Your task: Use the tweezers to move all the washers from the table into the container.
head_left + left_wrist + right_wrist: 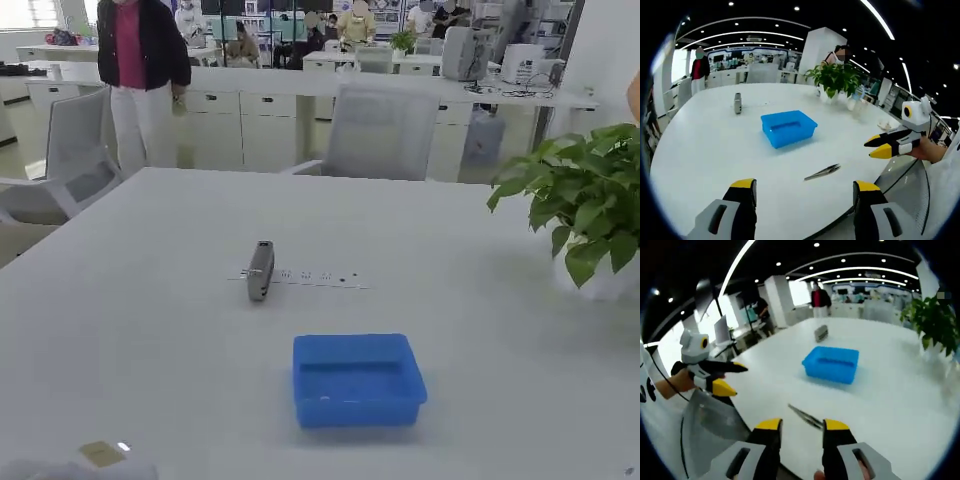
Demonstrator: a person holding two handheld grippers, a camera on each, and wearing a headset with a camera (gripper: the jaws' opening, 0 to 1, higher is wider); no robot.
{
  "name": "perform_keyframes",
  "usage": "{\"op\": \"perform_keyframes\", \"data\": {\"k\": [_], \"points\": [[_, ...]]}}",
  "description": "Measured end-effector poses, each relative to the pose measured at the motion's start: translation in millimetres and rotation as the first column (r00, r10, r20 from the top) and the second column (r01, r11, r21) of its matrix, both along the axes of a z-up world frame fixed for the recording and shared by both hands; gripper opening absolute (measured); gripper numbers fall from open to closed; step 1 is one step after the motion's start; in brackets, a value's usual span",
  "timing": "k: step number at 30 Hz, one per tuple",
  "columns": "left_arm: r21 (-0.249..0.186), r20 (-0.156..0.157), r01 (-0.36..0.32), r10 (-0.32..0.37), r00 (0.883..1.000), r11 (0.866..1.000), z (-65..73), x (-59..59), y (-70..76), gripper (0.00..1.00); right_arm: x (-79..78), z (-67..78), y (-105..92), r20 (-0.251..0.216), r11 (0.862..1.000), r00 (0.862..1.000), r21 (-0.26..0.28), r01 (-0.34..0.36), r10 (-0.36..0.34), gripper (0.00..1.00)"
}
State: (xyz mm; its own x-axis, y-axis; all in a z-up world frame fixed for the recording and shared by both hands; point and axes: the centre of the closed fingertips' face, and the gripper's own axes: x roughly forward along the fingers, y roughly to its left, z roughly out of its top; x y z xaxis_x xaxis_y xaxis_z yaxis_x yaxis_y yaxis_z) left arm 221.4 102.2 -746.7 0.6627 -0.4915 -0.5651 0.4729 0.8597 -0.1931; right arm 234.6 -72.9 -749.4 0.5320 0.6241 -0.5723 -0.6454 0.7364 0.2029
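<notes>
Near the table's (150, 330) close edge lies one pair of tweezers (822, 171), ungripped, just ahead of the left gripper (806, 185), jaws wide apart and empty, and the right gripper (802, 425), jaws parted and empty. Bare tabletop surrounds one blue container (358, 380). Farther off, a short row of washers (310, 277), too small to count, runs right from one grey block (260, 270).

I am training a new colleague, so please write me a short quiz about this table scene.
1. True or false: the tweezers lie inside the blue container.
2. In the head view, the grey block lies: A) beyond the container; B) inside it; C) on a chair.
3. Fill in: the left claw is ____ (open or shut).
Key: 1 false; 2 A; 3 open.
</notes>
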Motion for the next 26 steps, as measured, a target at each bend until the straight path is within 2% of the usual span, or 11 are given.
{"op": "perform_keyframes", "data": {"k": [2,3,6,9,12,19,26], "points": [[0.042,0.025,-0.022,0.021,0.999,0.999,2.9,0.1,5.8,0.86,-3.0,3.6,-2.6,-0.008,1.000,1.000,0.009,0.001,-0.001,0.36],[0.053,0.029,-0.026,0.025,0.999,0.998,3.0,-0.5,7.2,0.89,-3.4,4.6,-3.9,-0.011,1.000,1.000,0.011,0.008,-0.008,0.43],[0.079,0.037,-0.037,0.034,0.999,0.996,5.0,-4.2,10.6,0.98,-2.2,8.7,-10.6,0.025,0.999,0.999,-0.008,0.043,-0.043,0.59],[0.084,0.034,-0.074,0.072,0.997,0.994,7.2,-7.5,17.1,0.99,-2.0,10.3,-15.3,0.043,0.998,0.997,-0.020,0.065,-0.064,0.69],[0.071,0.038,-0.094,0.091,0.995,0.993,10.9,-10.5,20.9,0.99,-2.2,10.9,-20.0,0.054,0.995,0.995,-0.030,0.090,-0.088,0.74],[0.065,0.025,-0.127,0.125,0.992,0.990,12.1,-11.4,28.8,0.99,-3.5,7.8,-24.6,0.051,0.992,0.992,-0.053,0.114,-0.112,0.83],[0.095,0.039,-0.146,0.143,0.989,0.985,12.1,-10.2,33.5,0.99,0.1,6.0,-25.9,0.073,0.989,0.992,-0.097,0.114,-0.107,0.90]]}}
